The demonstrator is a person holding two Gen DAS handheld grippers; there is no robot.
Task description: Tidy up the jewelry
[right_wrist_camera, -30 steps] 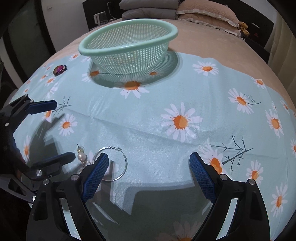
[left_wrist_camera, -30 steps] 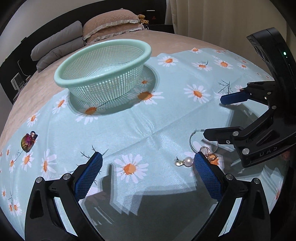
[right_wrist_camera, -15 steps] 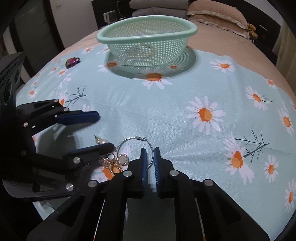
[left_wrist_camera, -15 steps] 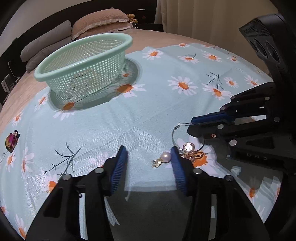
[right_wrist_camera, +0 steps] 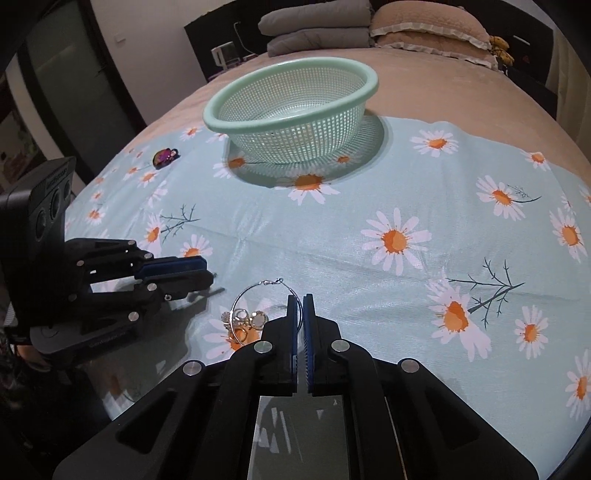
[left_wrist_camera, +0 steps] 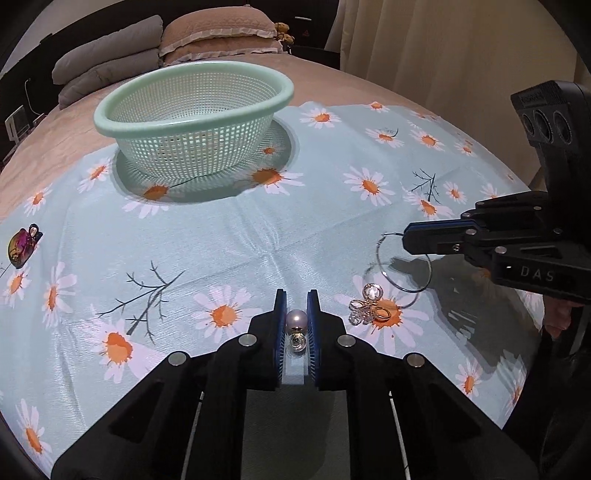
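My left gripper [left_wrist_camera: 296, 295] is shut on a pearl earring [left_wrist_camera: 296, 320], held just above the daisy cloth; it shows from the side in the right wrist view [right_wrist_camera: 207, 275]. My right gripper [right_wrist_camera: 299, 298] is shut on the rim of a large silver hoop earring [right_wrist_camera: 243, 300], which hangs from the jaws in the left wrist view [left_wrist_camera: 380, 258]. A small pile of gold rings and a sparkly earring [left_wrist_camera: 371, 304] lies on the cloth between the grippers, also seen in the right wrist view [right_wrist_camera: 245, 325]. The mint green mesh basket [left_wrist_camera: 192, 118] [right_wrist_camera: 291, 107] stands beyond, empty.
A purple iridescent brooch [left_wrist_camera: 22, 245] [right_wrist_camera: 164, 157] lies far left on the cloth [right_wrist_camera: 369, 192]. The cloth covers a tan bed with pillows [left_wrist_camera: 221, 33] at the head. Curtains [left_wrist_camera: 443, 55] hang at the right.
My left gripper closed from wide open onto the pearl earring and lifted it. My right gripper closed onto the hoop earring and raised it off the cloth.
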